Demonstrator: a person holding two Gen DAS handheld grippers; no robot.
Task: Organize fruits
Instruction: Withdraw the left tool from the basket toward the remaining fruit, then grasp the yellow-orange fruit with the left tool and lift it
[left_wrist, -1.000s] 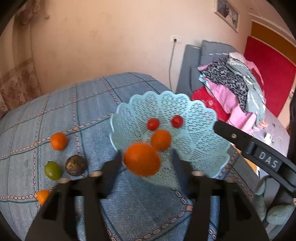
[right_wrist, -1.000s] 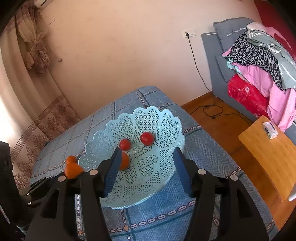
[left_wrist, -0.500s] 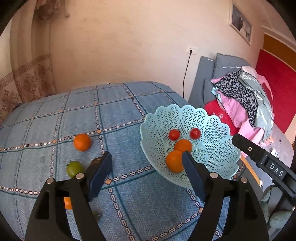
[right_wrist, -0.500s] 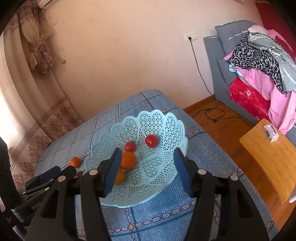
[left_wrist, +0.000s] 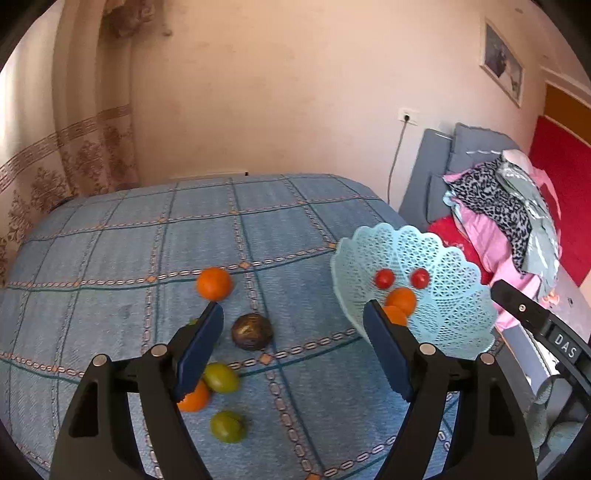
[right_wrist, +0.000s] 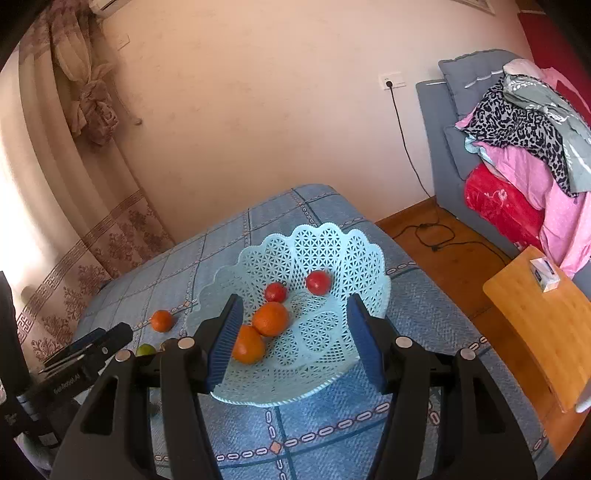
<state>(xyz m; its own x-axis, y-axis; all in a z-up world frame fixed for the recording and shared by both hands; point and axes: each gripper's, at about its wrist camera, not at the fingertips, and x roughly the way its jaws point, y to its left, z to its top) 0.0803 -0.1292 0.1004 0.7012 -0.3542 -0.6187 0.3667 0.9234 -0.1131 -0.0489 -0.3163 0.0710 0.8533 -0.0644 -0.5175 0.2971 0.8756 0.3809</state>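
Over on the far left of the blue checked bedspread (left_wrist: 110, 258), loose fruit scattered in a cluster. An orange (left_wrist: 214, 283) sitting furthest back, a brown round fruit (left_wrist: 252, 331) just in front of it and slightly right. Nearer the camera, a green fruit (left_wrist: 221, 377) touching a second orange (left_wrist: 193, 398), that orange partly hidden behind the left finger pad. Another green fruit (left_wrist: 227, 426) lowest of the lot, lying on its own.

Left gripper (left_wrist: 293, 354) hanging above this cluster, jaws spread wide, nothing between them, the brown fruit showing in the gap.

Moving right: pale blue lattice basket (left_wrist: 443, 258) resting near the right edge of the bed. Inside, two small red tomatoes (right_wrist: 276, 292) side by side toward the back wall, and two oranges in the basket (right_wrist: 270, 318) touching each other lower down, toward the left side.

Right gripper (right_wrist: 294, 341) poised over the basket's near side, jaws likewise wide apart and holding nothing, the basket's fruit framed between the blue pads.

Further right, beyond the bed: wooden floor, a grey sofa (right_wrist: 443, 122) piled with pink, red and leopard-print clothes (right_wrist: 517, 147), and a light wooden side table (right_wrist: 535, 325) carrying a small box.
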